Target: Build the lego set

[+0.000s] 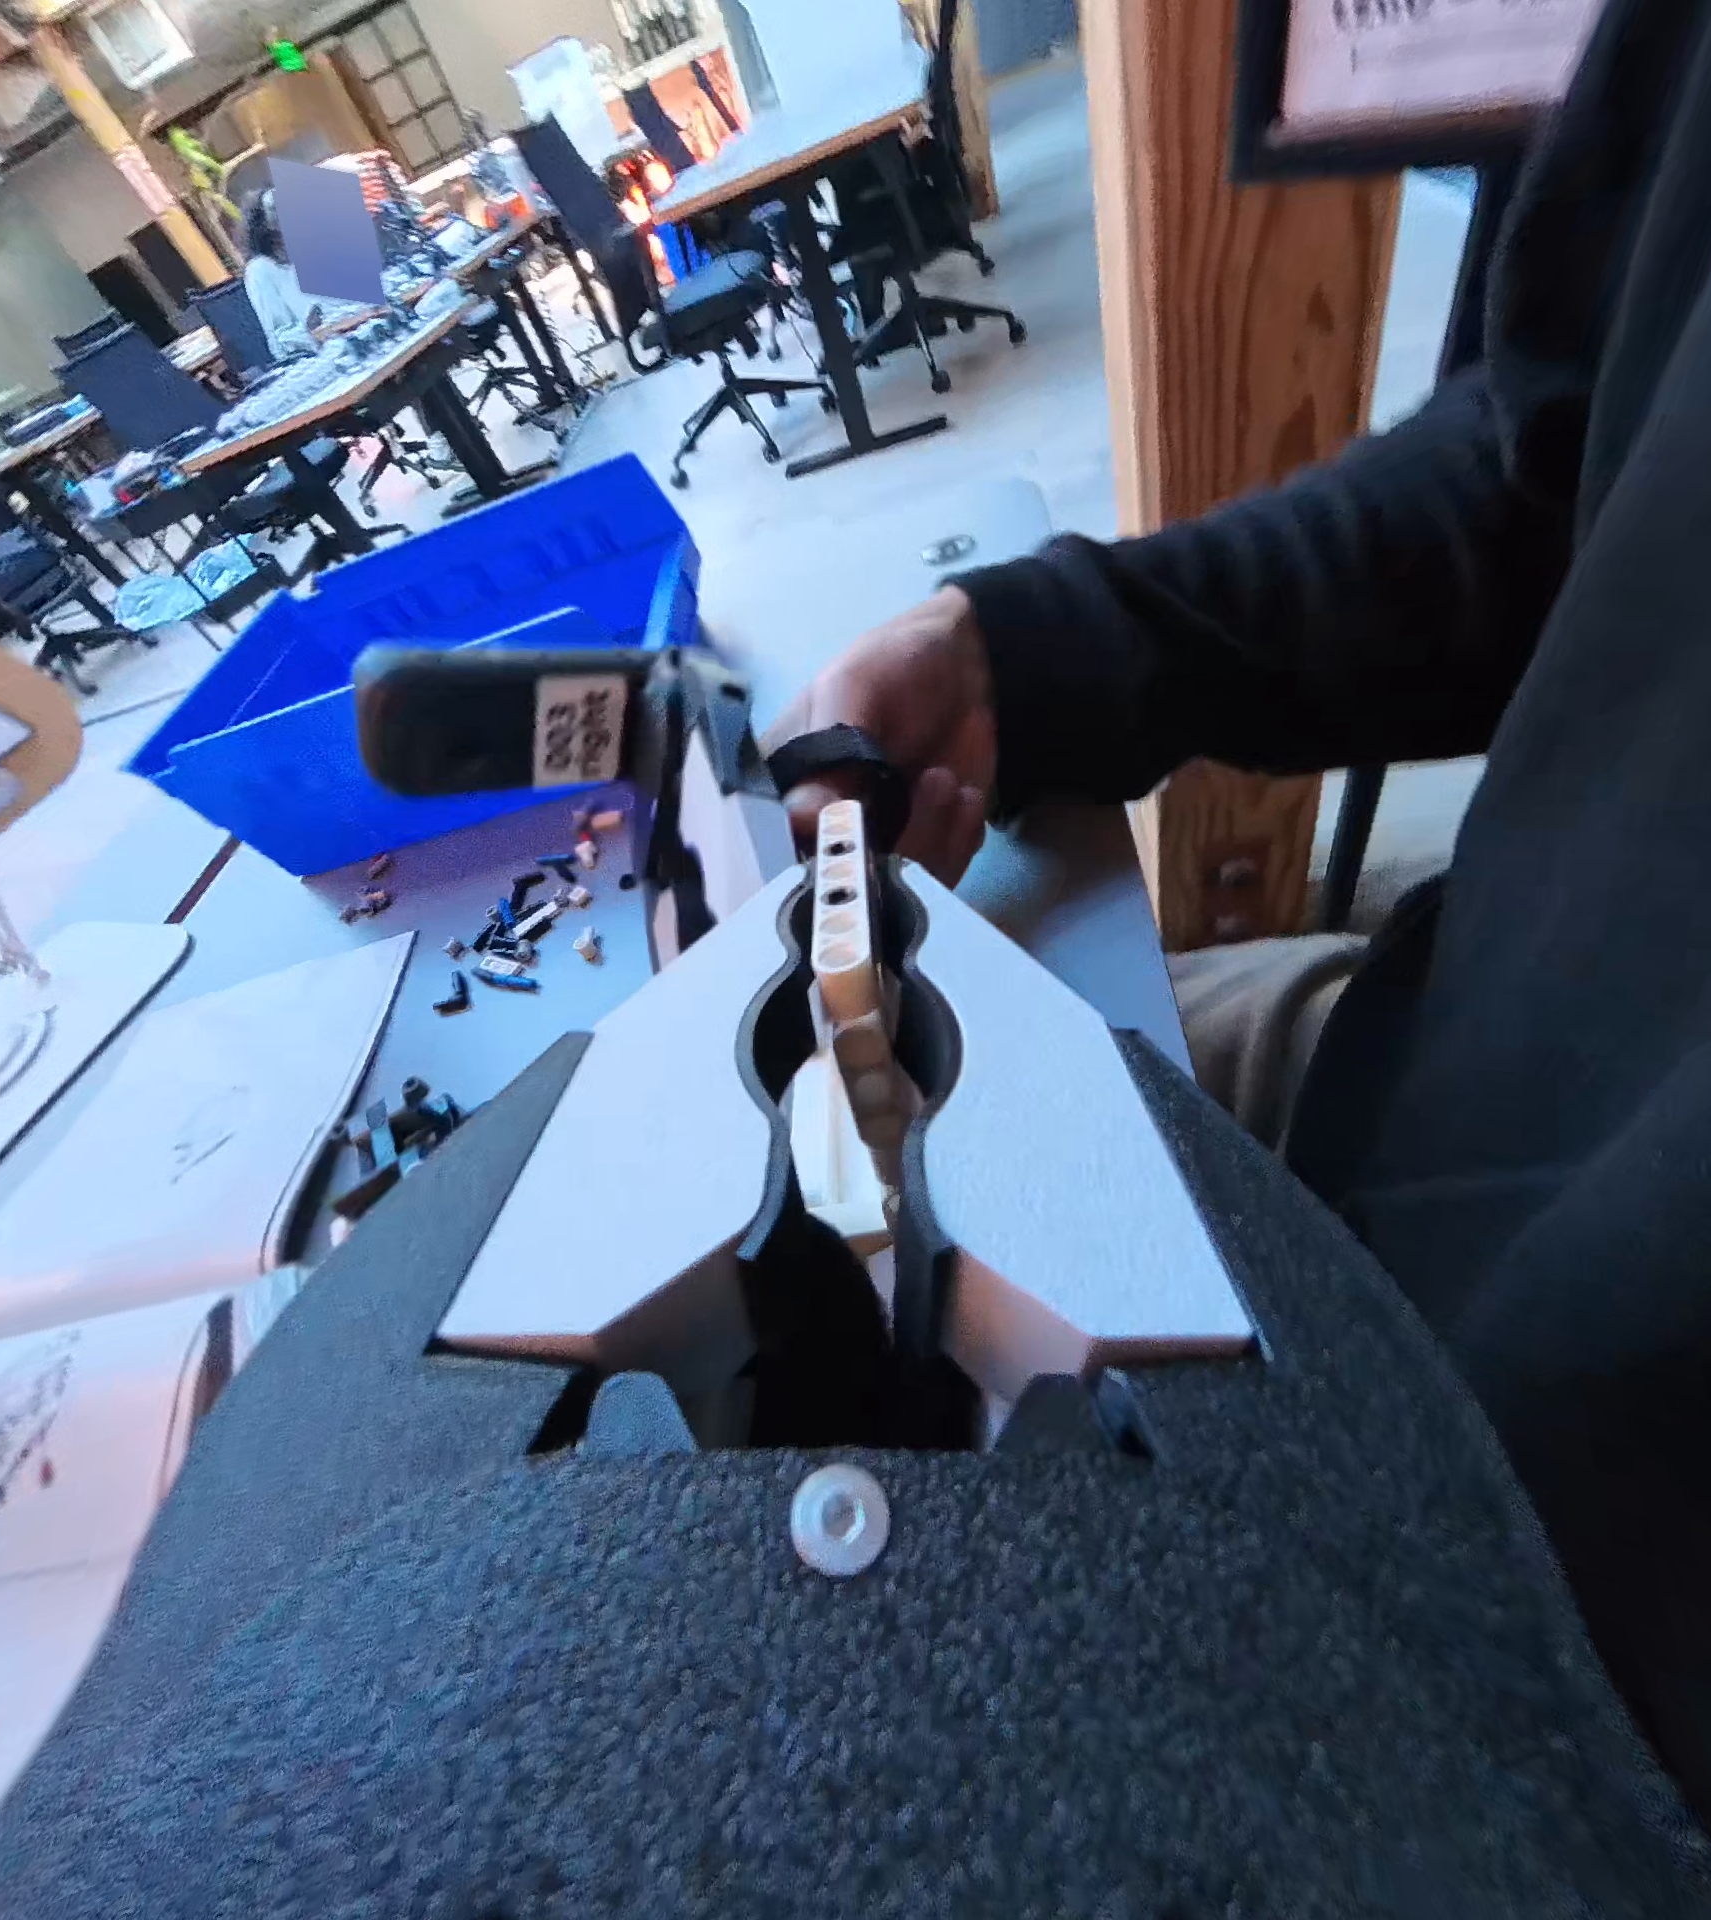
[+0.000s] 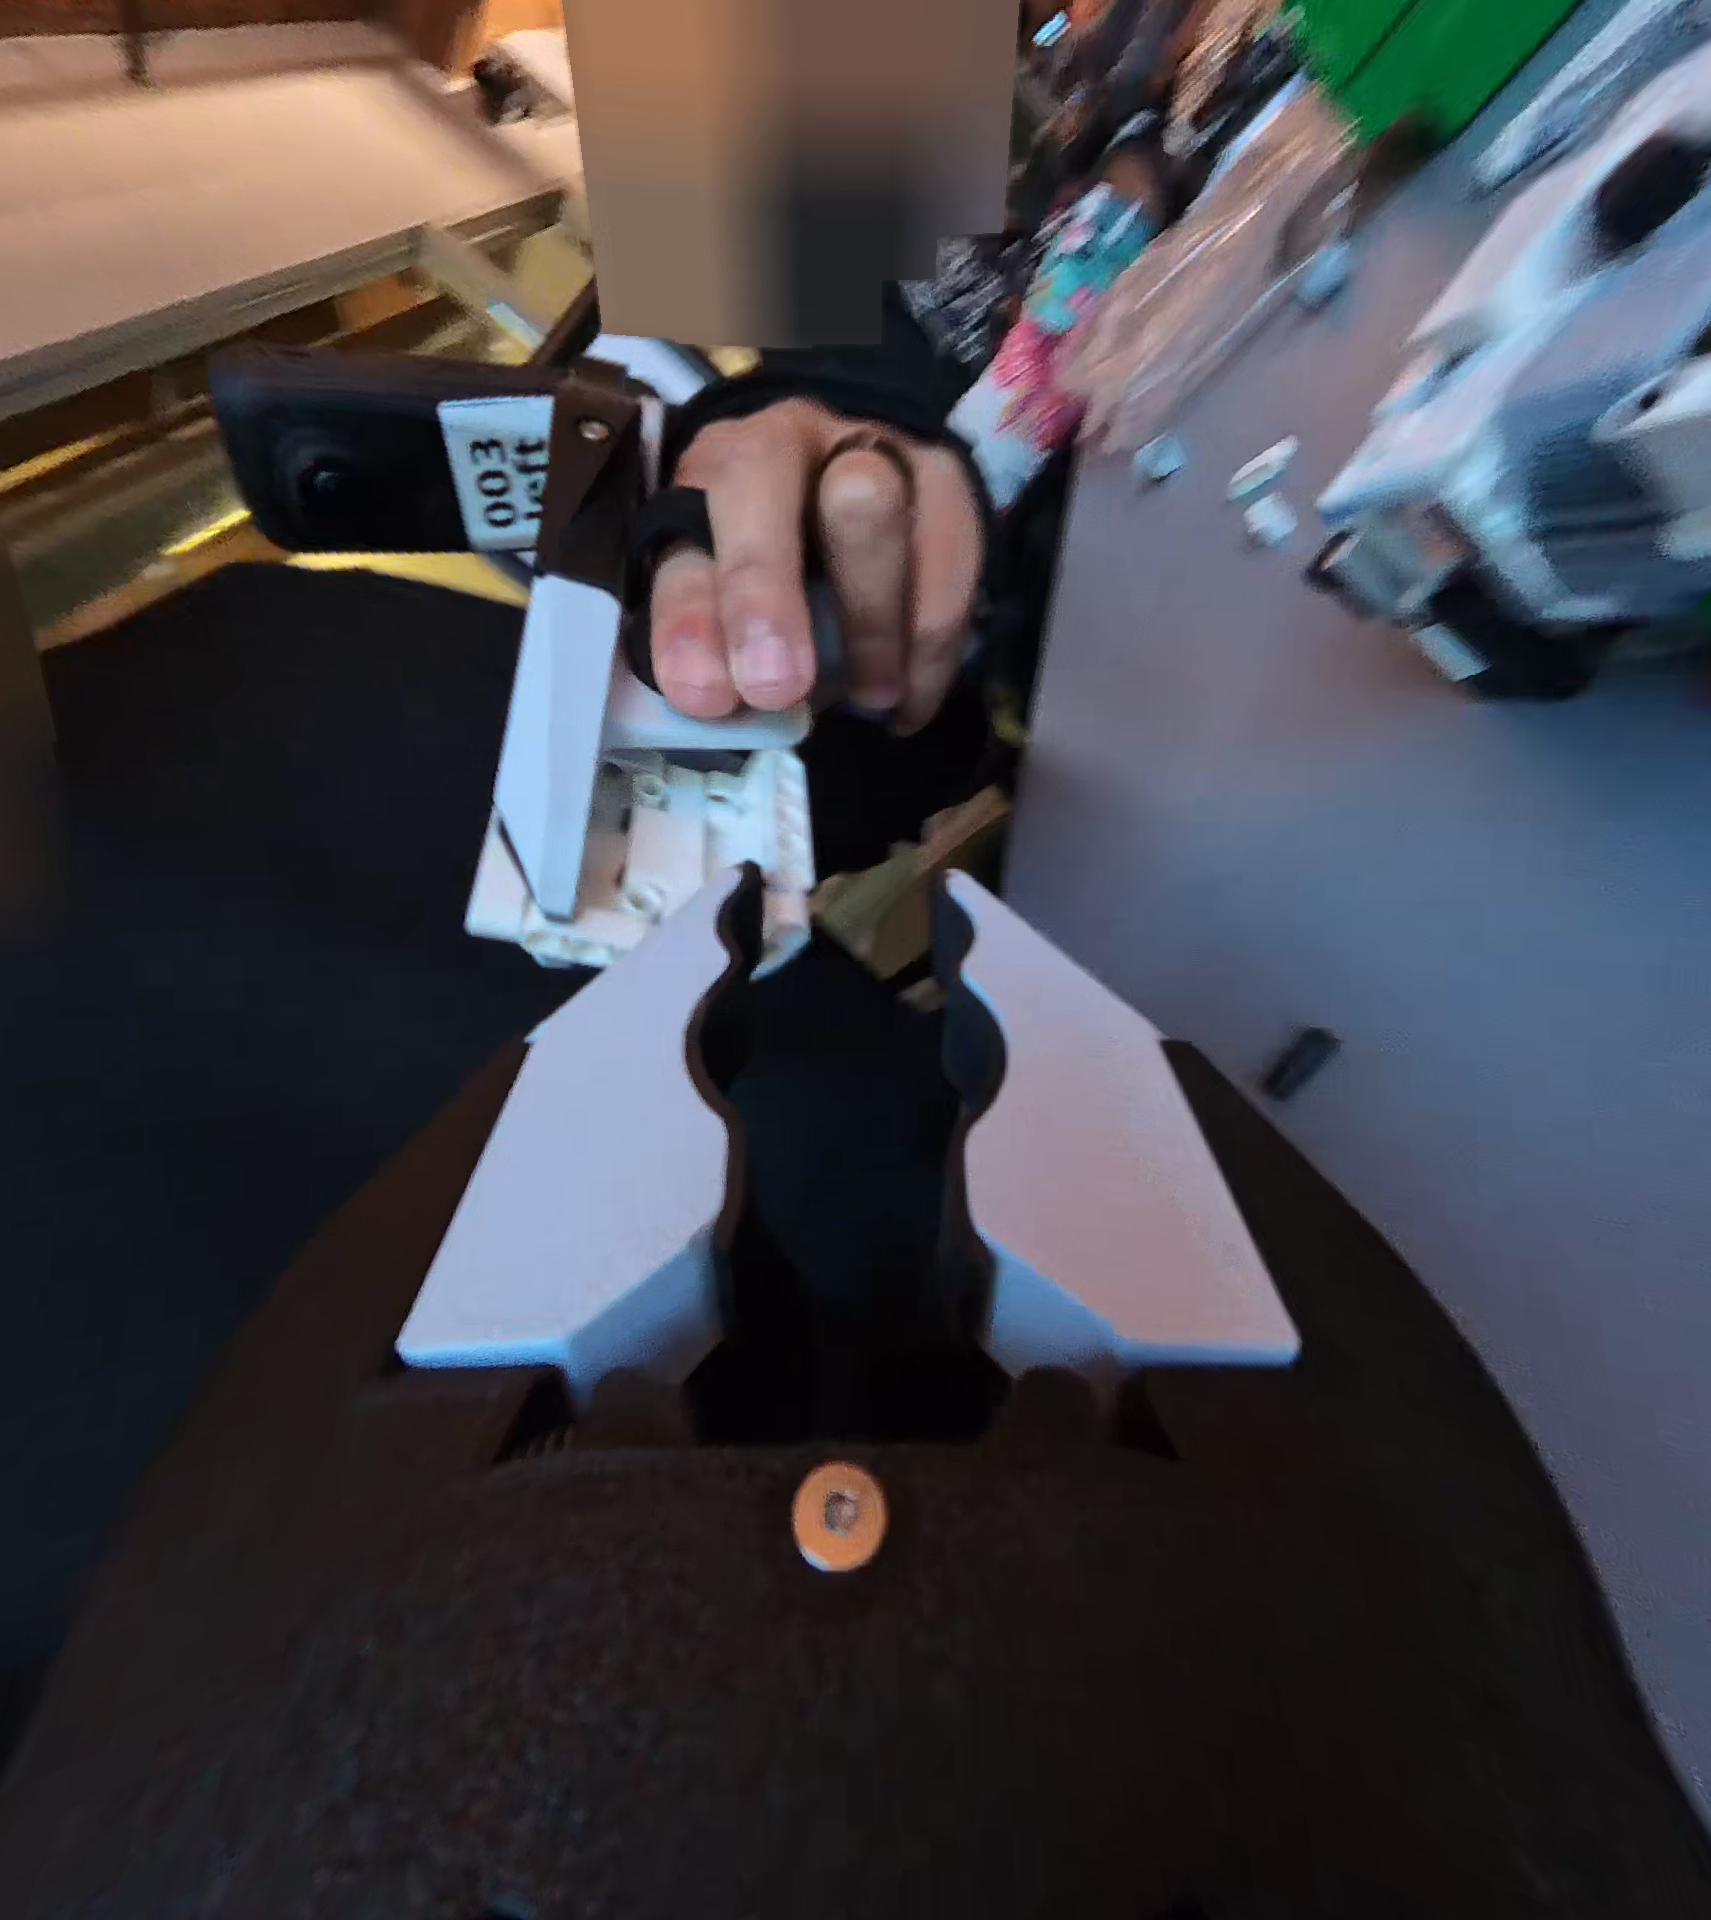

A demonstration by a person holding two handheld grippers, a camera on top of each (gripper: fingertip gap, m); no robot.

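Observation:
My left gripper (image 1: 846, 894) is shut on a white Lego assembly (image 1: 843, 935), a beam with round holes that stands up between its jaws. The right gripper's camera body (image 1: 498, 717) faces it just beyond, with a hand (image 1: 913, 717) on its handle. In the right wrist view my right gripper (image 2: 846, 904) holds a small tan Lego piece (image 2: 882, 909) at its tips, against the white assembly (image 2: 664, 831). A white finger (image 2: 560, 748) of the left gripper clamps that assembly. Both grippers are held up above the table.
A blue bin (image 1: 435, 686) stands on the grey table (image 1: 477, 883). Several small loose Lego pieces (image 1: 518, 925) lie in front of it. White instruction sheets (image 1: 155, 1091) lie at the left. A wooden post (image 1: 1235, 416) and the person's dark sleeve (image 1: 1298, 644) are on the right. The gap from one gripper's tips to the other's is roughly 5 cm.

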